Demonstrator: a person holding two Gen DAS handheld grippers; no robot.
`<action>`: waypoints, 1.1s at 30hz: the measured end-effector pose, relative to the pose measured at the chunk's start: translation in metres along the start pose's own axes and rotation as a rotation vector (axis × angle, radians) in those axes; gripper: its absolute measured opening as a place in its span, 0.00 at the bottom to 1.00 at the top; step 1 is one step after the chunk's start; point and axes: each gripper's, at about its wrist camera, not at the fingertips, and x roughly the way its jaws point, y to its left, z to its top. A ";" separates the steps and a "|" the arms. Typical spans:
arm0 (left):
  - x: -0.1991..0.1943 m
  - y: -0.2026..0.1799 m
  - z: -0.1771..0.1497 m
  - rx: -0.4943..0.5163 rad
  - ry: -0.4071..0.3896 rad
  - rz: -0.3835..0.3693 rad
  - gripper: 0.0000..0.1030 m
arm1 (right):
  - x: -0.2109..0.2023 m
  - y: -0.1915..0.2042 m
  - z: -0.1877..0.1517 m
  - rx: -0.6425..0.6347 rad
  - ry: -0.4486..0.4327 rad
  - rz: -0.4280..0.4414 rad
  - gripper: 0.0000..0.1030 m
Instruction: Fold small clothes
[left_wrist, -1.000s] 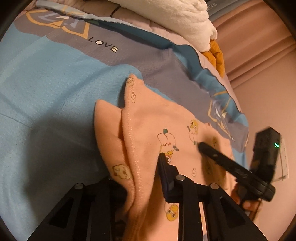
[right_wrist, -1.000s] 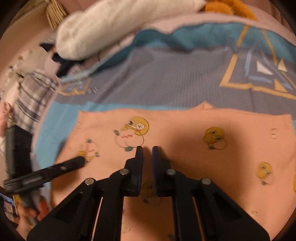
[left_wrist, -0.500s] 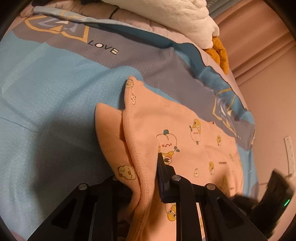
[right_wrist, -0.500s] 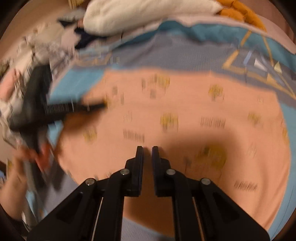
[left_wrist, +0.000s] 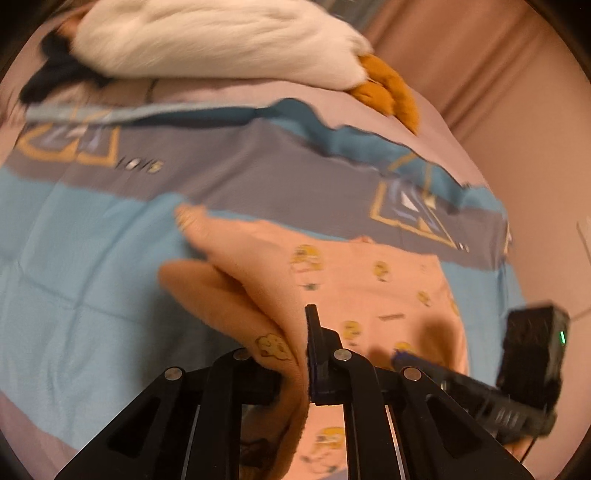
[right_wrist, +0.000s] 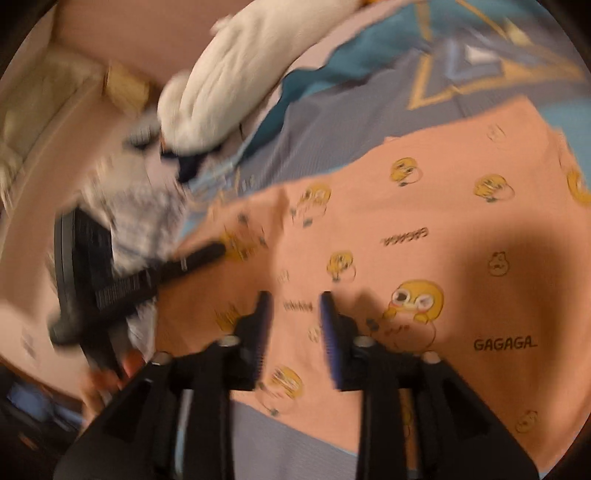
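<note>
A peach garment (left_wrist: 369, 288) printed with yellow cartoon faces lies spread on the bed. Its left part is folded up and lifted. My left gripper (left_wrist: 295, 332) is closing on that raised edge; the cloth runs between its jaws and hides the left finger. In the right wrist view the same garment (right_wrist: 406, 229) lies flat, and my right gripper (right_wrist: 294, 297) hovers just above its near edge. Its jaws are opening, with nothing pinched between them. Each gripper shows in the other's view: the right gripper (left_wrist: 406, 360) low on the right, the left gripper (right_wrist: 218, 251) at the garment's left side.
A blue and grey bedsheet (left_wrist: 74, 258) covers the bed. A white fluffy blanket (left_wrist: 221, 40) and an orange plush piece (left_wrist: 388, 92) lie at the far end. A pile of striped clothes (right_wrist: 140, 206) sits left of the garment. A hand (right_wrist: 107, 384) holds the left gripper.
The left gripper has risen with the garment's edge pinched in it, pulling the fold up. The right gripper's jaws went from shut to apart, and it swung across the garment.
</note>
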 end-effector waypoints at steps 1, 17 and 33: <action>0.002 -0.015 0.000 0.026 0.008 0.005 0.10 | -0.003 -0.011 0.004 0.065 -0.023 0.041 0.44; 0.058 -0.118 -0.028 0.310 0.219 -0.176 0.37 | -0.033 -0.068 0.009 0.423 -0.081 0.240 0.72; 0.011 -0.009 -0.056 0.046 0.110 -0.136 0.37 | -0.005 -0.038 0.011 0.119 -0.026 -0.101 0.37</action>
